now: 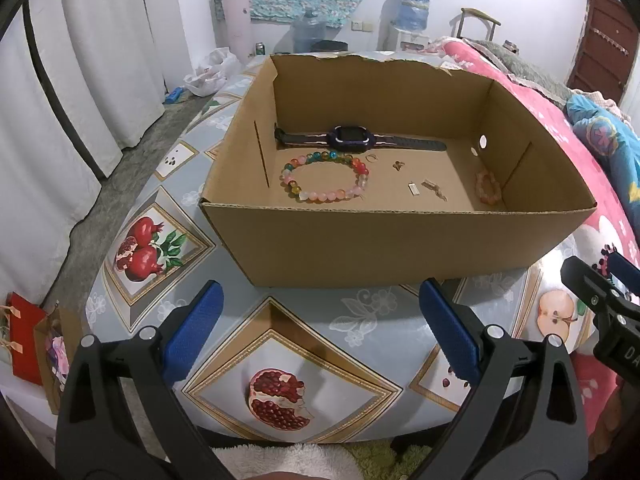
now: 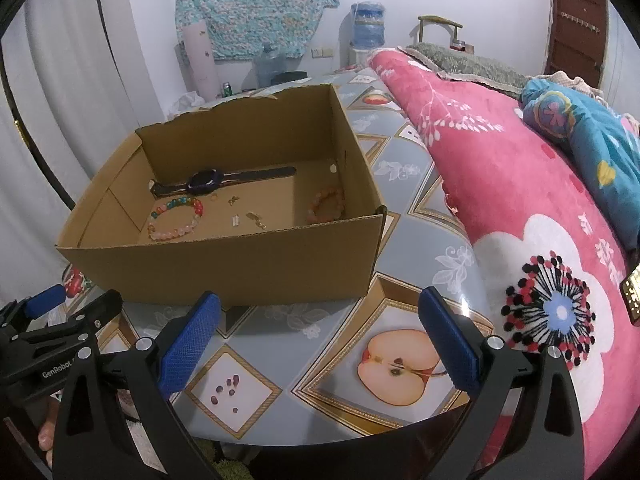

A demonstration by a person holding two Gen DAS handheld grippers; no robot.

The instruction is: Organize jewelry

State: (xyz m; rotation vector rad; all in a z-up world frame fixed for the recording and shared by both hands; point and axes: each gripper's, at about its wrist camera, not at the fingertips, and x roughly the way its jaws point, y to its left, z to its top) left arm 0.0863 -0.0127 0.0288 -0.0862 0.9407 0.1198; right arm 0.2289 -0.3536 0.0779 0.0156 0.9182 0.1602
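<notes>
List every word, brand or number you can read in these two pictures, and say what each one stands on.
"GenRobot": on the left gripper's black body, seen in the right wrist view; the print runs on behind the right gripper.
"DA": on the right gripper's body at the edge of the left wrist view, cut off.
Can by the far wall: label too small to read.
Watch in the box: screen dark, no digits.

the cardboard box looked matt and raw-edged, the tablecloth glossy and smooth, the blanket plush, the bead bracelet glassy, the gripper pads finely textured.
</notes>
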